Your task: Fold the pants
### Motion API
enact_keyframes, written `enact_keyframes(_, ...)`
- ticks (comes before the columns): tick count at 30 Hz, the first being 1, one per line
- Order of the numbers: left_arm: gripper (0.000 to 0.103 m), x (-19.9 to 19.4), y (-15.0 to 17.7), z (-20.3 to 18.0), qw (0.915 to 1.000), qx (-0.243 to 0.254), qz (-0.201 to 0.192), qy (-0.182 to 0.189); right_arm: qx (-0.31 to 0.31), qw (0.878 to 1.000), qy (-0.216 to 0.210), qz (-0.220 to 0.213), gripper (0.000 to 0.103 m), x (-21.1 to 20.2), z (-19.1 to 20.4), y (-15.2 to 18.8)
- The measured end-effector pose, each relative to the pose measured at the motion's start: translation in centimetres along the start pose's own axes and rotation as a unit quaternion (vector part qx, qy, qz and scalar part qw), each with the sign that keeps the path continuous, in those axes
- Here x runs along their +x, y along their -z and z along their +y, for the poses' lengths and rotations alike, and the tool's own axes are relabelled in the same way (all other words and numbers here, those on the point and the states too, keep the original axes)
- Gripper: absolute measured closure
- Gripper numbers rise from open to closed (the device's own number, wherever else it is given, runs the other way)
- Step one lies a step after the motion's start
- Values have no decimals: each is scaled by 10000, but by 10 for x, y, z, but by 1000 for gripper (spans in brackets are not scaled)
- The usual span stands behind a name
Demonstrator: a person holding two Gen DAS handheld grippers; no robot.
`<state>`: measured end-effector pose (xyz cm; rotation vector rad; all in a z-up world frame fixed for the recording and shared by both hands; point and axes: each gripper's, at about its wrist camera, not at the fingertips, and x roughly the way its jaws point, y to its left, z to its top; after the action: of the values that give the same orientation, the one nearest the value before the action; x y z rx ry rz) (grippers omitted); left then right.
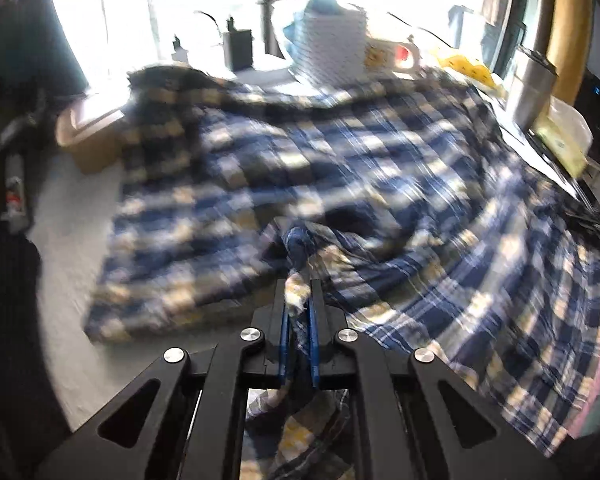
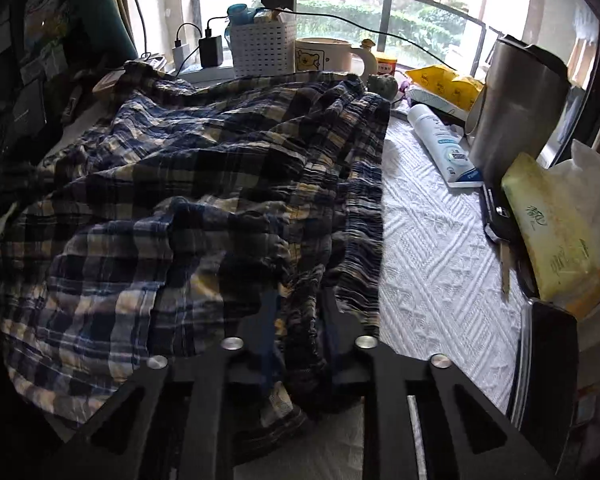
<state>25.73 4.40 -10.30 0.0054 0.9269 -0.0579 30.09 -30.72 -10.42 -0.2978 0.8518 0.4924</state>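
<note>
Pants [image 2: 204, 184] in blue, navy and cream plaid lie spread and rumpled across the tabletop [image 2: 432, 264], which wears a white textured cover, with the gathered waistband along the cloth's right edge in the right wrist view. Both grippers hold fabric: the left gripper [image 1: 299, 300] has its fingers [image 1: 284, 332] pressed together on a bunched tuft of plaid that runs out in front of them and hangs below, and the right gripper [image 2: 298, 308] has its fingers [image 2: 332, 312] closed on a thick fold near the waistband end. The left view is smeared with motion, so the step in hand looks like carrying one held edge over the rest of the garment to make a fold. To do this well, both hands should probably travel at matching height and pace so the cloth between them stays taut, not sagging into the ridges already showing mid-garment. Lifting just enough to clear the lower layer would likely stop it dragging. The steel tumbler [image 2: 512, 116], the white tube [image 2: 440, 144] and the tissue pack [image 2: 548, 224] stand just beside the right edge, so a wide swing there risks knocking them; setting the edges down aligned before letting go seems wisest
</note>
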Motion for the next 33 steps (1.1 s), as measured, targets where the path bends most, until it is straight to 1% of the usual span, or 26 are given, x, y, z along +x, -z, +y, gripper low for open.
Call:
enact_keyframes(2, 98, 1, -13, 12, 9995, -77, -152, -272, 235, 9995, 80, -191, 89, -14, -9, 0)
enact_keyframes(4, 98, 3, -21, 23, 9993, -231, -148, -257, 484, 9981, 208, -323, 90, -26, -21, 3)
enact_keyframes(6, 98, 2, -25, 29, 9993, -279, -125, -214, 747, 9967, 178, -277, 90, -27, -34, 11)
enact_keyframes(8, 97, -4, -22, 29, 9995, -210, -118, -217, 1084, 9938, 141, -216, 90, -24, -46, 21)
enact_keyframes(10, 85, -12, -15, 26, 9997, -155, -72, -197, 1311, 9912, 66, -191, 89, -23, -51, 36)
enact_keyframes(11, 66, -18, -7, 27, 9997, -161, -73, -181, 1348, 9906, 72, -226, 88, -26, -51, 39)
enact_keyframes(12, 51, -23, 0, 27, 9996, -191, -102, -172, 1384, 9900, 76, -258, 88, -28, -50, 41)
enact_keyframes(13, 48, -30, 6, 28, 9995, -239, -141, -151, 1460, 9888, 77, -305, 87, -32, -51, 46)
enact_keyframes(14, 47, -37, 15, 29, 9993, -299, -170, -115, 1511, 9878, 78, -373, 87, -35, -51, 47)
enact_keyframes(18, 45, -62, 49, 34, 9990, -413, -161, -98, 1543, 9864, 178, -530, 87, -48, -46, 56)
enact_keyframes(19, 45, -69, 59, 36, 9988, -443, -181, -102, 1539, 9863, 197, -554, 85, -48, -43, 54)
enact_keyframes(20, 44, -73, 65, 35, 9987, -465, -189, -97, 1543, 9858, 282, -601, 81, -52, -41, 56)
enact_keyframes(22, 44, -84, 84, 34, 9984, -523, -210, -7, 1552, 9847, 395, -689, 75, -59, -39, 58)
enact_keyframes(23, 43, -88, 91, 33, 9984, -522, -207, 37, 1563, 9841, 435, -724, 69, -60, -36, 57)
enact_keyframes(24, 43, -93, 101, 32, 9984, -515, -216, 75, 1585, 9833, 474, -754, 55, -62, -34, 58)
enact_keyframes(25, 43, -97, 108, 30, 9984, -513, -216, 114, 1611, 9824, 504, -794, 46, -65, -32, 60)
enact_keyframes(26, 43, -101, 119, 27, 9985, -478, -191, 201, 1635, 9814, 495, -870, 33, -69, -27, 62)
enact_keyframes(27, 43, -104, 125, 25, 9985, -446, -180, 250, 1621, 9814, 483, -909, 31, -72, -23, 64)
enact_keyframes(29, 43, -111, 139, 20, 9982, -431, -174, 376, 1536, 9823, 526, -939, 31, -76, -13, 65)
enact_keyframes(30, 42, -115, 149, 17, 9974, -465, -109, 538, 1510, 9824, 548, -956, 31, -78, -8, 65)
enact_keyframes(33, 42, -123, 167, 5, 9964, -415, 40, 737, 1511, 9816, 589, -1011, 31, -84, 3, 68)
